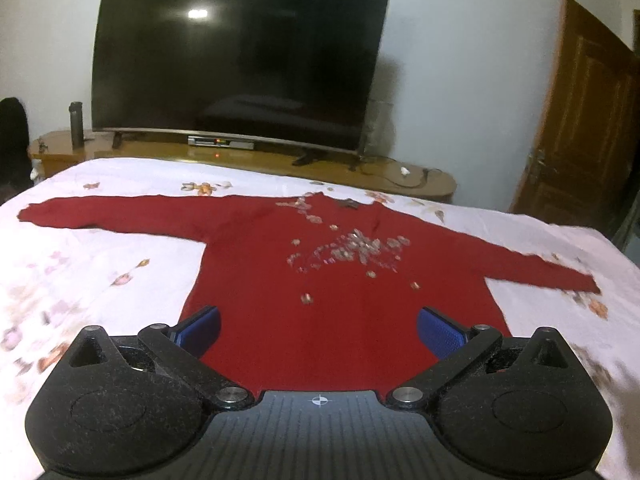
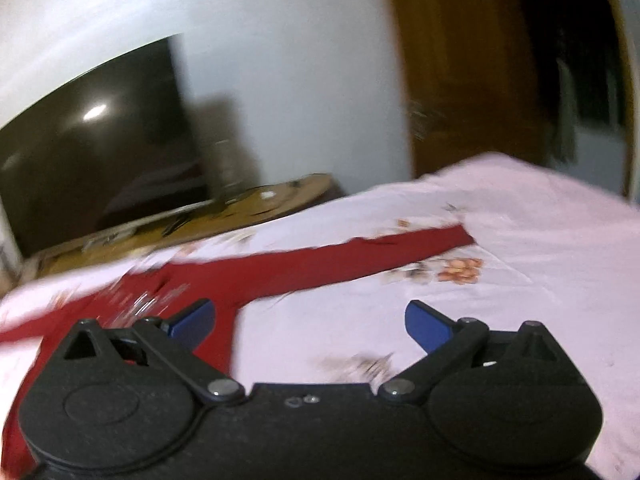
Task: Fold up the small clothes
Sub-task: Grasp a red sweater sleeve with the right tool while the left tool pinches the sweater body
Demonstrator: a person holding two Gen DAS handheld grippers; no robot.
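Two grippers hang over a bed with nothing held in either. A red sweater [image 1: 320, 264] lies flat and face up on the white floral bedsheet [image 1: 100, 280], both sleeves stretched straight out to left and right, its neckline at the far side and its hem nearest the left wrist camera. Shiny sequins or beads [image 1: 352, 248] are scattered across its chest. The left gripper [image 1: 318, 330] sits above the near hem, its jaws spread wide apart, the blue pads [image 1: 440, 332] over the left and right parts of the lower body of the garment; whether they touch the cloth cannot be told.

Off to the right, the right gripper [image 2: 310, 322] has its jaws wide apart too. Its left pad is over the side edge of the sweater, below the armpit, and its right pad over bare sheet. The right sleeve [image 2: 360, 256] runs away to the far right in that blurred view.

Beyond the bed a dark television [image 1: 240, 60] stands on a wooden cabinet [image 1: 420, 180], with a dark cylindrical flask [image 1: 76, 124] at the far left and a brown door [image 1: 580, 120] at the right
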